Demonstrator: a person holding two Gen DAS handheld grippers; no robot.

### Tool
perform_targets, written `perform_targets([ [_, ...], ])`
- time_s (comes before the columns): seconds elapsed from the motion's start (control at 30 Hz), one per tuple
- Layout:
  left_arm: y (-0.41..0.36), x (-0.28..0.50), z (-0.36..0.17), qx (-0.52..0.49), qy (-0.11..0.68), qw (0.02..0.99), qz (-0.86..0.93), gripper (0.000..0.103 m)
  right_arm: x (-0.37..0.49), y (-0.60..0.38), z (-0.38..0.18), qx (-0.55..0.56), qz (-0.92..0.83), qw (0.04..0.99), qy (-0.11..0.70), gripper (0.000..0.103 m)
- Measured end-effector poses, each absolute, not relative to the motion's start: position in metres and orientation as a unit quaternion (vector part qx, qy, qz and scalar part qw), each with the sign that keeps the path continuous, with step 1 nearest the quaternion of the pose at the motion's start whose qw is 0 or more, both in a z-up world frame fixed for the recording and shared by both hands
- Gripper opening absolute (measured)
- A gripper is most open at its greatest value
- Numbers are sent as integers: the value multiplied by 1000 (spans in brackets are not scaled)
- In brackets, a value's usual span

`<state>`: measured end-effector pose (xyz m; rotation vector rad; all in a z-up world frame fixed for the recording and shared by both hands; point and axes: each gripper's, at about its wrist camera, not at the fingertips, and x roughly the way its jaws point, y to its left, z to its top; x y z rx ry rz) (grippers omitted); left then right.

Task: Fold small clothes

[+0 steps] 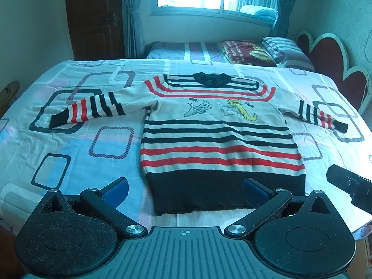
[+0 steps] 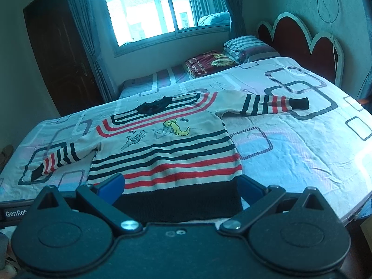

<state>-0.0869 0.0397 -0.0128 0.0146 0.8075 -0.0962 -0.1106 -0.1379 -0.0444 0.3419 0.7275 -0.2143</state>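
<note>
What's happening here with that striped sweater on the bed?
A person is holding two hand-held grippers over a bed, about to fold a small striped sweater. The sweater lies flat and face up, both sleeves spread out to the sides, not folded yet. The left gripper and right gripper are both open near the sweater's black hem, holding nothing.

Cream sweater (image 1: 216, 139) with black and red stripes, bedsheet (image 1: 69, 144) pale blue with rounded-rectangle outlines

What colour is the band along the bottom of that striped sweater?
Black, below red stripes, on the sweater; clearest in the left wrist view.
</note>
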Motion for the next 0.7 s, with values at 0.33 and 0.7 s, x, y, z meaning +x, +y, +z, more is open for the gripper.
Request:
perform_targets([
  [0.33,54,-69,-17,-4,385,922,-44,103,-97,-137,-48,154,-118,917,349,102],
  [0.7,39,-13,-30,2,387,921,-54,103,-64,-160,-63,124,-148,918,346,102],
])
